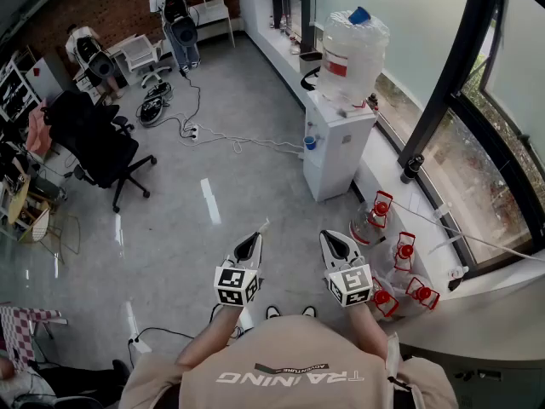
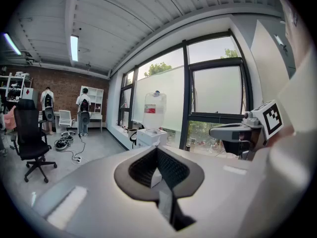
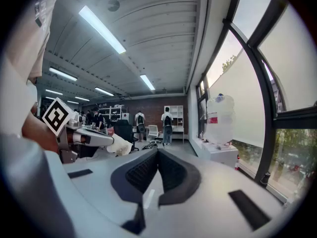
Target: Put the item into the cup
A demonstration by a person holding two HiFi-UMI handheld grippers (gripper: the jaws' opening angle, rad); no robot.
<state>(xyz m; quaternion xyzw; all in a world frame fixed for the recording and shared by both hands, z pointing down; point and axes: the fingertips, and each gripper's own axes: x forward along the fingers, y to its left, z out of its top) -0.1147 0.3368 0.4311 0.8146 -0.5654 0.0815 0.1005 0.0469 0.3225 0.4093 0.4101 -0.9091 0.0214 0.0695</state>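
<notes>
Grey office floor, with a water dispenser (image 1: 341, 135) by the window. Held side by side short of the dispenser: left gripper (image 1: 252, 241) and right gripper (image 1: 334, 241), each pressed together on nothing, the right nearer it. No item seen. Only a small blue thing (image 1: 311, 142) on the dispenser's front, perhaps the cup, ahead of both.

We see the left gripper (image 2: 157, 150) as smooth, matt grey plastic, its black pads (image 2: 172, 169) finely ribbed; the right gripper (image 3: 157, 151) looks the same. The floor (image 1: 170, 220) is smooth grey with a soft sheen. The water bottle (image 1: 352, 49) is translucent plastic, the dispenser cabinet (image 1: 336, 152) under it smooth white. The far wall (image 1: 111, 2) is rough red brick, and the office chair (image 1: 94, 139) at far left is matt black.
</notes>
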